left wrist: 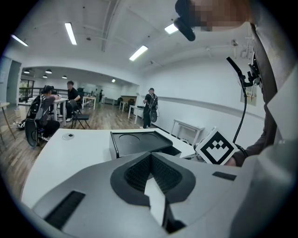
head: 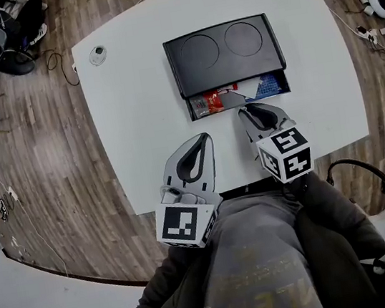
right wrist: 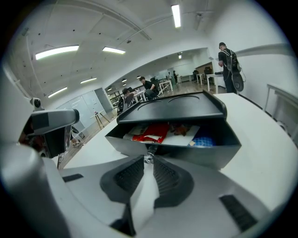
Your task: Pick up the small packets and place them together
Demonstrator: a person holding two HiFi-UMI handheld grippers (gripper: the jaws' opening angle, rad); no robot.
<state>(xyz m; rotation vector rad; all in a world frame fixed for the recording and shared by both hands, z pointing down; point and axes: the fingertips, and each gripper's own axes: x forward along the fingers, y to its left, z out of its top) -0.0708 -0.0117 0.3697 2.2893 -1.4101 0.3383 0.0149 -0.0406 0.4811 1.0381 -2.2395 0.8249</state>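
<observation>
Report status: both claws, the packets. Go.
Left claw shut, empty, above table. Right claw shut on drawer knob. Packets lying in open drawer, untouched. Nothing blocking.

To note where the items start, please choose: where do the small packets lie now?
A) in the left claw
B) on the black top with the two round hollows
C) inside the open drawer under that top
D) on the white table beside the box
C: the small packets lie inside the pulled-out drawer, below the black top, and the top's round hollows hold nothing.
</observation>
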